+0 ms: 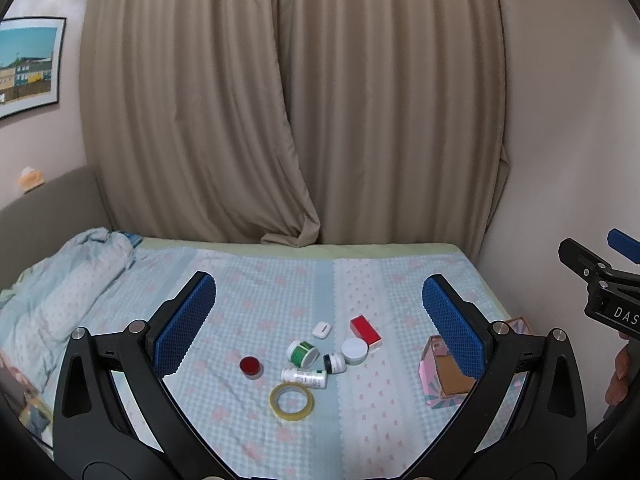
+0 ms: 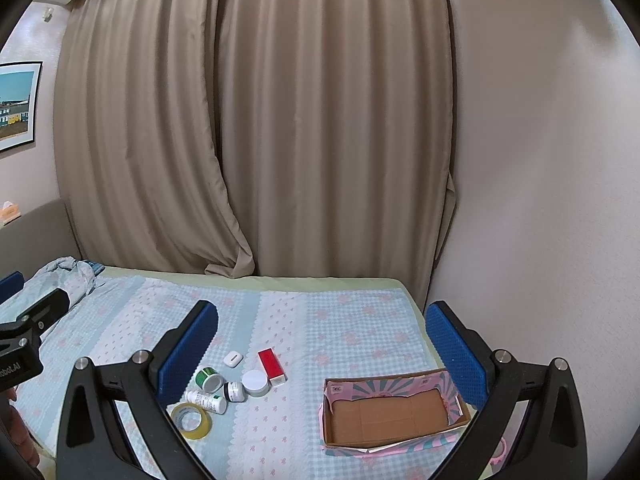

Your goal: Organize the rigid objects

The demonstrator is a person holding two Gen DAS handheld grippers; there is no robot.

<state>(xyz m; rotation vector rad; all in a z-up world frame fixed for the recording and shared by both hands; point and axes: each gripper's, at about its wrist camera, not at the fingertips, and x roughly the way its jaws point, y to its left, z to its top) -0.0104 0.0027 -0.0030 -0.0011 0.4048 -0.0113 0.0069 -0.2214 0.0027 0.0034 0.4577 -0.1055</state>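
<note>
Right wrist view has the right tongs (image 2: 320,344) spread wide and holding nothing, hanging above the bed (image 2: 352,320). The left tongs (image 1: 320,316) are likewise released and bare.

The cardboard box (image 2: 394,410) sits at about four o'clock from the clutter, well apart from it, and I can see nothing inside but its brown floor. Its torn pink walls look flimsy; a piece dropped against one could fold it or tip the box on the soft bedding.

The loose pieces huddle at roughly seven o'clock in this view: tape roll (image 2: 191,420), white bottle (image 2: 206,401) lying on its side, green jar (image 2: 209,379) tilted, small dark-capped jar (image 2: 235,391) touching the white-lidded jar (image 2: 256,382), red box (image 2: 272,366), and white case (image 2: 233,359). A red-lidded jar (image 1: 251,367) lies apart in the left wrist view.

Crowding is the main hazard: closing on one jar could nudge its neighbour, and the round bottle may roll away on the yielding cover.
</note>
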